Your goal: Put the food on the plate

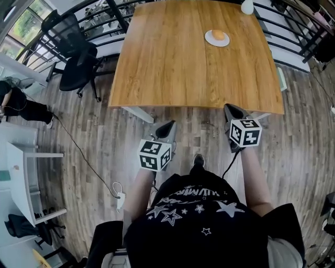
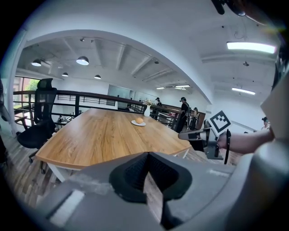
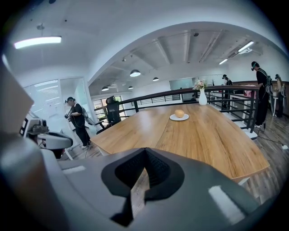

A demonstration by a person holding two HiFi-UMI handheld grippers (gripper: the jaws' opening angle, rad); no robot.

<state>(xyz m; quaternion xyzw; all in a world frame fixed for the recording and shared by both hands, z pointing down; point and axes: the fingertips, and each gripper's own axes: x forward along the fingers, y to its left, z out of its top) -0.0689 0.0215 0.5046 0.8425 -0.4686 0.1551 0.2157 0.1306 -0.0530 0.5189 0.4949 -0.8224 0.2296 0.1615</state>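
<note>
A round orange-brown piece of food (image 1: 219, 35) sits on a small white plate (image 1: 209, 38) at the far right of the wooden table (image 1: 172, 57). Both grippers hang off the near edge of the table, close to my body and far from the plate. My left gripper (image 1: 168, 125) is shut and holds nothing. My right gripper (image 1: 230, 109) is also shut and holds nothing. In the left gripper view the food (image 2: 139, 120) on its plate (image 2: 133, 122) lies far beyond the shut left gripper (image 2: 146, 155). The right gripper view shows the food (image 3: 179, 113) and plate (image 3: 173, 117) past the shut right gripper (image 3: 144, 151).
A white vase (image 1: 247, 6) stands at the table's far edge near the plate. Black office chairs (image 1: 78, 57) stand to the left of the table, with a railing (image 1: 290, 31) behind and to the right. A cable (image 1: 78, 152) runs over the wooden floor. A person (image 3: 76, 119) stands to the left.
</note>
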